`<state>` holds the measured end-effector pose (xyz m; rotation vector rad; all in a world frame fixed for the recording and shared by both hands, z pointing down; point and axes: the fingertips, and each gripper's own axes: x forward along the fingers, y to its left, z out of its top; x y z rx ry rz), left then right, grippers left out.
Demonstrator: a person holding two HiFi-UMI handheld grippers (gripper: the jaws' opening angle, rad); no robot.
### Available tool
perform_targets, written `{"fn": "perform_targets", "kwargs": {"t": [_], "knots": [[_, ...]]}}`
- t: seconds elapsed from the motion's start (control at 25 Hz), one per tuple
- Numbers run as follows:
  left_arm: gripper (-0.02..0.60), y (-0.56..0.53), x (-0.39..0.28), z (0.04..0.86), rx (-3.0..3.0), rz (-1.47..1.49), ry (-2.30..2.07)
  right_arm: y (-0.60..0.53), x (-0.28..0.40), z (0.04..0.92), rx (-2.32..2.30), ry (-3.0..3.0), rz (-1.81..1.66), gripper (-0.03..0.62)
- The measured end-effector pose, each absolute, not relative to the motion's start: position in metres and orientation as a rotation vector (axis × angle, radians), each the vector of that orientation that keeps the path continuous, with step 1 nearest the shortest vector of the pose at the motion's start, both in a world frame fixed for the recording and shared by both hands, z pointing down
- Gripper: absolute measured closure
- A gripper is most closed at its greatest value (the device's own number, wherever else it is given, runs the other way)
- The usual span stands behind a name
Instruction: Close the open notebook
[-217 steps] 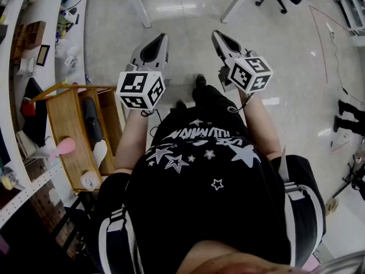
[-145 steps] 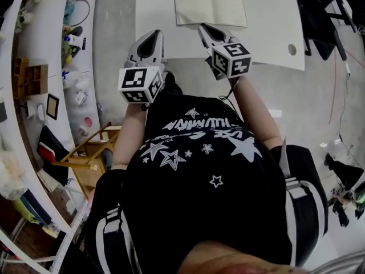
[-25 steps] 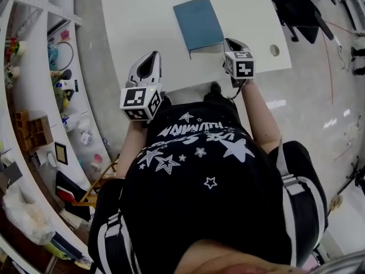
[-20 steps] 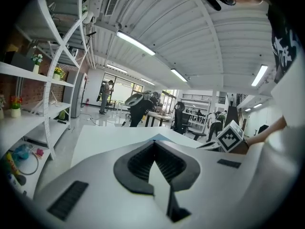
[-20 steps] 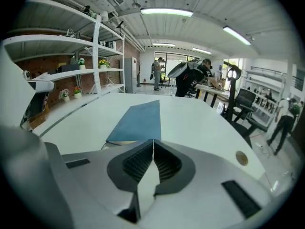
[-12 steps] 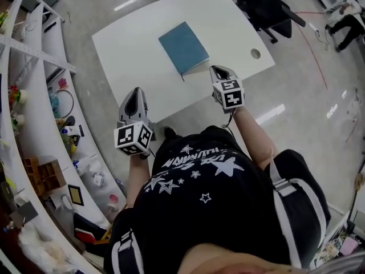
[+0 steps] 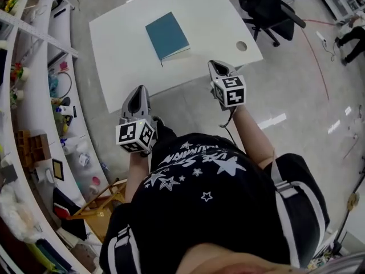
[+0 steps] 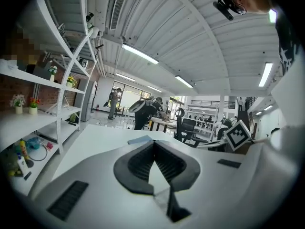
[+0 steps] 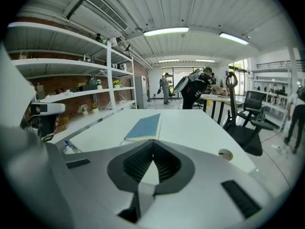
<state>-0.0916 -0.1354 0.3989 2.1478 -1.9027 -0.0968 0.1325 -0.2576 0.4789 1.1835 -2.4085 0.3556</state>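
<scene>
White table (image 7: 117, 50) stands on open floor, with cluttered shelving (image 7: 34, 96) off its left edge and an office chair (image 7: 268, 10) past its right corner. The blue notebook (image 7: 166, 35) lies closed and flat near the table's middle, clear of every edge. Left gripper (image 7: 138, 90) and right gripper (image 7: 217, 66) hover at the table's near edge, well apart, both with jaws closed on nothing.

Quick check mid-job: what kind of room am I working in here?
Most likely an open-plan lab or workshop office: a white table carrying a closed blue notebook, long shelves holding small items along one side, a black office chair, and a polished floor.
</scene>
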Motion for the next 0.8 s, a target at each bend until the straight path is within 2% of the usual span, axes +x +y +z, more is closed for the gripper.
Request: {"fn": "perform_targets", "kwargs": {"t": [0.4,0.8], "knots": [[0.571,-0.056,-0.022,0.393,2.063,-0.105,-2.038,-0.203,0.173,0.463,0.962,-2.516,0.252,0.585],[0.571,-0.025,0.016,0.384,2.076,-0.103,-2.036,-0.167,0.185,0.461,0.909,-2.577,0.270,0.585]]}}
